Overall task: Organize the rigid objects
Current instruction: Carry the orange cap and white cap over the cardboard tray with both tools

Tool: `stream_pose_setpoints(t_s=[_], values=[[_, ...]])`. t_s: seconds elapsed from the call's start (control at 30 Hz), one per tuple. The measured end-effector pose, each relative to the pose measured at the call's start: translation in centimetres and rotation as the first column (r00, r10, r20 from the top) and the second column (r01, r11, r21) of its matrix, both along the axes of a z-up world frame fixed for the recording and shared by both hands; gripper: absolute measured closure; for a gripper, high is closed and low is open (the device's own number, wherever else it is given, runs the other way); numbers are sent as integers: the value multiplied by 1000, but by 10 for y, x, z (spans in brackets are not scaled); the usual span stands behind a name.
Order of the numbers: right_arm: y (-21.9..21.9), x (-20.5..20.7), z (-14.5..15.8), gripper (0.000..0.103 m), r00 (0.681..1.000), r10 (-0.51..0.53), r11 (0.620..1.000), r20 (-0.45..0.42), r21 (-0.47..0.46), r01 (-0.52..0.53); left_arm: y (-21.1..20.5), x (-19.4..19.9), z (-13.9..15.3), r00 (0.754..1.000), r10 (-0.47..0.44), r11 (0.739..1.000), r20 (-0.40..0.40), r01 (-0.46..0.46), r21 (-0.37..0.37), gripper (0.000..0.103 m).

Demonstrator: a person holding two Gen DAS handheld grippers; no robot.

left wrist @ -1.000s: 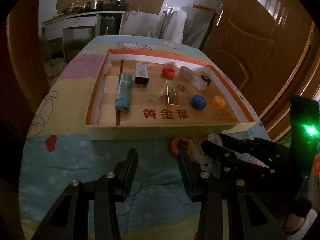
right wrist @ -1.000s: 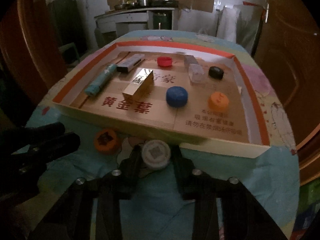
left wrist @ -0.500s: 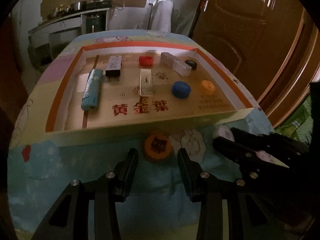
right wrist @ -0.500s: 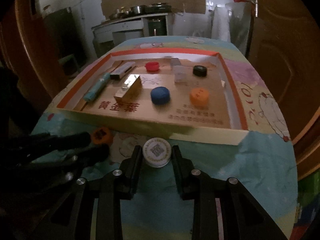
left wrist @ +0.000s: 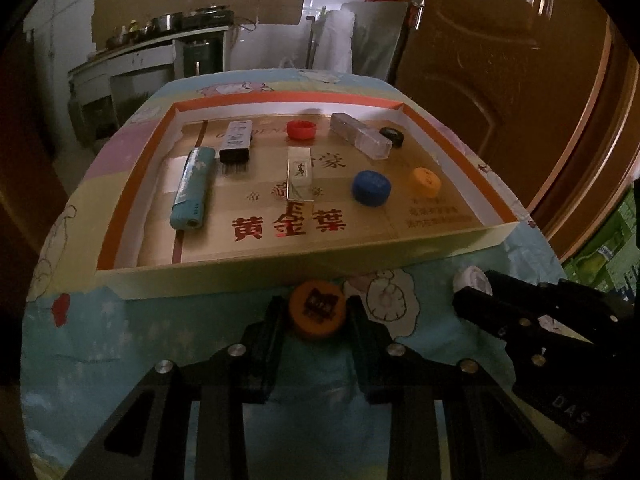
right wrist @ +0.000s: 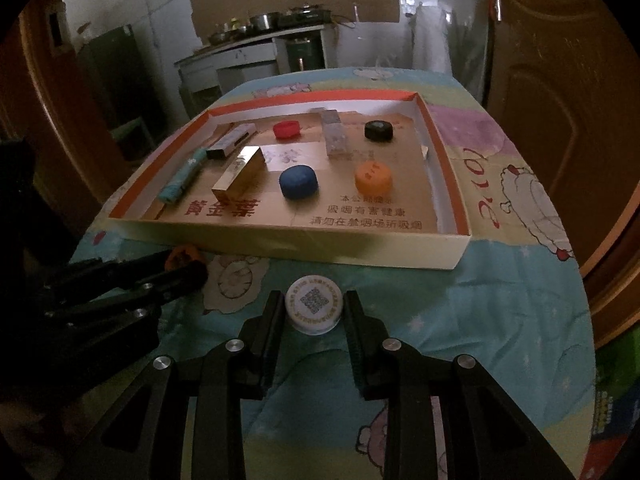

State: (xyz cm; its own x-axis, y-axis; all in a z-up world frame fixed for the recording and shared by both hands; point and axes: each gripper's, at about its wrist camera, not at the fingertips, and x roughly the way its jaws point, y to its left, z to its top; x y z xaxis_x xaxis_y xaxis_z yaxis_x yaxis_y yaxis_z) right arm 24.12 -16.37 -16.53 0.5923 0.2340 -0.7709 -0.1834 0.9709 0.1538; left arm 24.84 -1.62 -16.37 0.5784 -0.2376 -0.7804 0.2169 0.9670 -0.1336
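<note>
An orange cap with a dark label (left wrist: 317,312) lies on the blue cloth just in front of the shallow cardboard box (left wrist: 304,268). My left gripper (left wrist: 316,307) is closing on this cap, and both fingers touch its sides. My right gripper (right wrist: 314,305) is shut on a white cap with a printed code (right wrist: 314,307). In the left wrist view the right gripper (left wrist: 474,294) stands to the right with the white cap (left wrist: 472,280) at its tips. In the right wrist view the left gripper (right wrist: 186,266) comes in from the left, half hiding the orange cap (right wrist: 182,255).
Inside the box (right wrist: 320,249) lie a teal lighter (left wrist: 191,188), a black-and-white lighter (left wrist: 237,141), a gold box (left wrist: 299,174), a clear block (left wrist: 360,141), and red (left wrist: 301,129), blue (left wrist: 370,187), orange (left wrist: 425,181) and black (left wrist: 391,136) caps. A wooden door (left wrist: 500,80) stands at the right.
The left gripper moved right until the orange cap sat between its fingers, then its jaws narrowed onto the cap. The right gripper kept the white cap and shifted slightly.
</note>
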Motion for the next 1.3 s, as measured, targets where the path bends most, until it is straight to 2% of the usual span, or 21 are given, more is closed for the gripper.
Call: stream_pose_setpoints(t_s=[0.6, 1.3], values=[[11, -13, 42, 73, 996, 16, 1000, 93, -15, -15, 19, -19, 52, 995, 60, 996, 77, -54, -74, 72], [22, 16, 89, 72, 976, 53, 998, 209, -33, -47, 30, 15, 96, 981, 113, 991, 159, -99, -94, 72]])
